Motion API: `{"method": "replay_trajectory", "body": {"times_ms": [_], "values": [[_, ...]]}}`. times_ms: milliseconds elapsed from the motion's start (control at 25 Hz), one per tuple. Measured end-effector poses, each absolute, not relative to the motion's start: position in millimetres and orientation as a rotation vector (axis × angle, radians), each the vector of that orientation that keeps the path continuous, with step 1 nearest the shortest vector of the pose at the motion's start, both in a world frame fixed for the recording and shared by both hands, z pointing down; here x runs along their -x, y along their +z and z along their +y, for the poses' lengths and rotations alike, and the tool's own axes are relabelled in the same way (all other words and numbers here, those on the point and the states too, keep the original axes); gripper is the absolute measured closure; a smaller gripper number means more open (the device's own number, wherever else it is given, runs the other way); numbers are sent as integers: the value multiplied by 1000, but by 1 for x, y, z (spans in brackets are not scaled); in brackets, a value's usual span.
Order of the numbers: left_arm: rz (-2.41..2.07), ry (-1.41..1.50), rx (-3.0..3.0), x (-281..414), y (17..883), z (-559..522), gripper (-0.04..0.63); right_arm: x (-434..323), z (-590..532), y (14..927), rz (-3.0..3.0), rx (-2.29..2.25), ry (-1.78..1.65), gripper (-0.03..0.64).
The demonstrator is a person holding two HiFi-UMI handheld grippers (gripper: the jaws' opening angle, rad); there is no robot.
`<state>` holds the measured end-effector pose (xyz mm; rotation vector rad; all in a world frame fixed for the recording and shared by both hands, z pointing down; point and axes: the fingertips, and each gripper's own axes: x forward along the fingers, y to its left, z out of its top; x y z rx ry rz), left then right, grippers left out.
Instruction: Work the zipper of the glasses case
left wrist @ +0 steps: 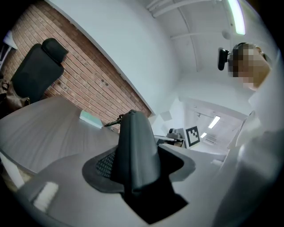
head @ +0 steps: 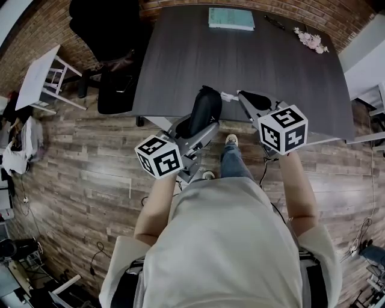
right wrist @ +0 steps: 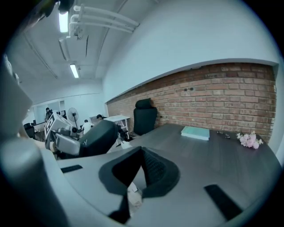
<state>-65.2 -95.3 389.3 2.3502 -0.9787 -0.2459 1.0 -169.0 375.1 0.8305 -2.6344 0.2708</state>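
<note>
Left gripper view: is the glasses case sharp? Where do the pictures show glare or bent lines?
Left gripper view: the glasses case is close and slightly soft, the ceiling lamp glares, the table edge bows. Right gripper view: dark corners, bright ceiling tubes. Head view: the table's straight edges curve.

The table (head: 240, 60) is big and dark grey, with wood lines on it. A light green book (head: 231, 18) lies flat near the far edge. Just right of the book lies a small dark thing (head: 274, 23), too little to tell. Pink flowers (head: 311, 40) lie near the far right corner.
</note>
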Motion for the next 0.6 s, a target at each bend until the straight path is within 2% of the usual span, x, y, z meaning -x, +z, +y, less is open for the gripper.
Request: {"method": "replay_trajectory", "body": {"times_ms": [600], "values": [[-1033, -343, -2344, 78, 366, -136, 336, 31, -120, 422, -2615, -696, 381, 611]]}}
